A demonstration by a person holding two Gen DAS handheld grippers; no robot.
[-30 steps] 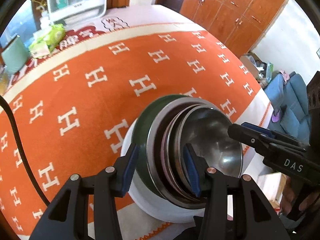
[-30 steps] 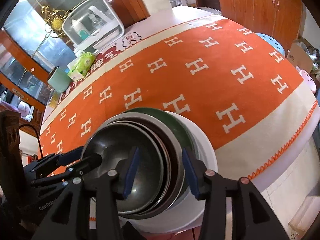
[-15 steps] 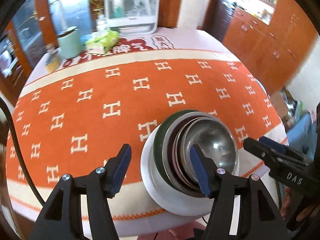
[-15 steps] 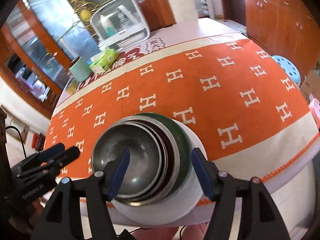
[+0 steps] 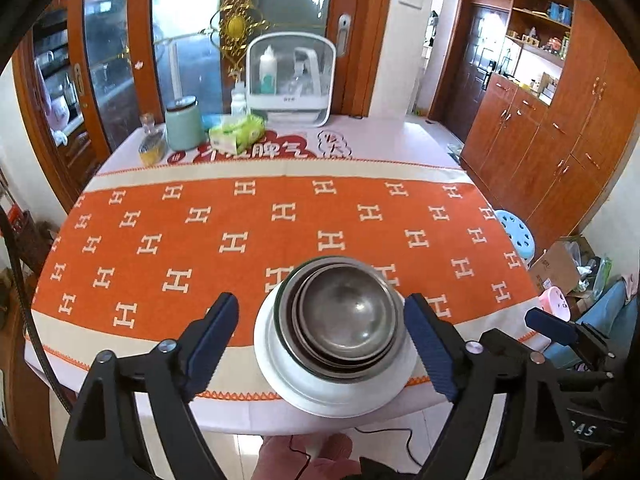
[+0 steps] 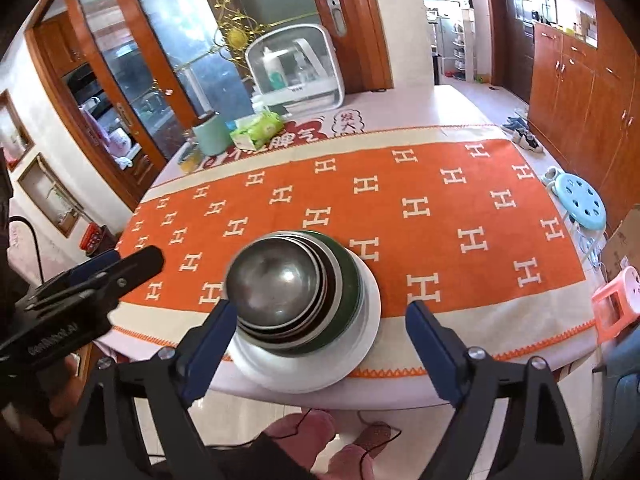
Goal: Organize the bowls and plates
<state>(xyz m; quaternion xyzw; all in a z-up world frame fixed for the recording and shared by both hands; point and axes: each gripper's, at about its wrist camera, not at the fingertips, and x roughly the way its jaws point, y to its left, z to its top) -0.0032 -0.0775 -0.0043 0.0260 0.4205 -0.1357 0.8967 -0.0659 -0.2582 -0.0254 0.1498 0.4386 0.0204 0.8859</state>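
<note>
You can't count the stack for sure: rims overlap, so the no. of steel bowls (image 5: 346,312) is hard to make out, approx. three or four nested. A dark green bowl (image 6: 347,280) sits under them, mostly hidden, only its rim and side showing. All of it rests on a white plate (image 5: 320,394), lower centre of both views, at the near edge of the table on the cream border of the orange cloth (image 5: 248,240) w/ white H marks.

Top bowl looks empty, dull grey inside w/ a few glints. The stack leans off-centre on the plate.

Your left gripper (image 5: 320,344) has just been opening and stands wide, the stack seen between the blue pads, nothing touching them. Your right gripper (image 6: 316,352) likewise just opened, wide, pads clear of the bowls. Each shows partly cut off at the other view's side edge.

Upper centre, far end of the table: a clear-fronted white box (image 5: 290,80) w/ bottles inside, contents blurry. Beside it a mint jar (image 5: 183,124) and a green tissue pack (image 5: 238,132).
</note>
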